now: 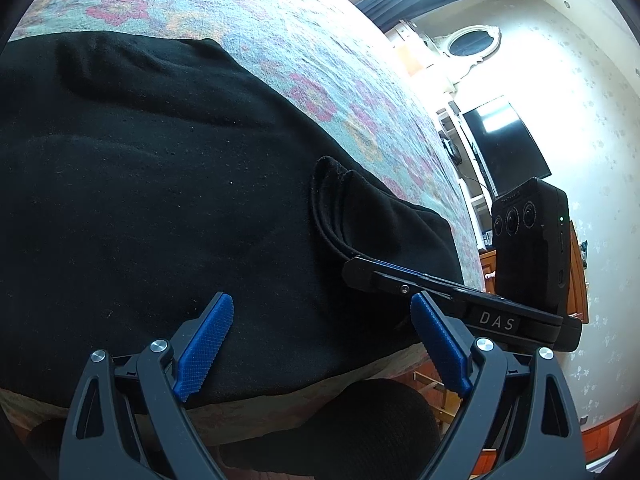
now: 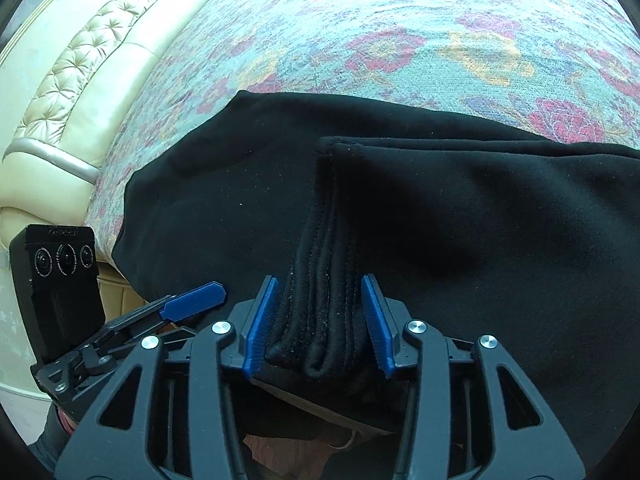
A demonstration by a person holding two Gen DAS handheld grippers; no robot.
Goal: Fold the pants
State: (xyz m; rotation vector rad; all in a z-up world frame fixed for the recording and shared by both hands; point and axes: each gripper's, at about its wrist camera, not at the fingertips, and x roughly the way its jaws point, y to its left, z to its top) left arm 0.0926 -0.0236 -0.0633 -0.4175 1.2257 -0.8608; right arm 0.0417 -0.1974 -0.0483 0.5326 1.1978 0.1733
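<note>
One pair of black fleece pants (image 2: 460,220) lies spread over the single bed with its floral teal-and-pink woven cover (image 2: 400,32), reaching the near edge. Two grippers work it. The right gripper (image 2: 324,324) stands with its two blue ribbed pads (image 2: 260,328) partly apart, and one bunched stack of hems, about four stitched folds, sits between them, the left pad just beside the cloth, the right pad apart from it. The left gripper (image 1: 320,344) holds its jaws wide open, with flat black cloth between and beyond them, gripping nothing. One cream tufted headboard (image 2: 88,60) stands far left of the right jaws.
</note>
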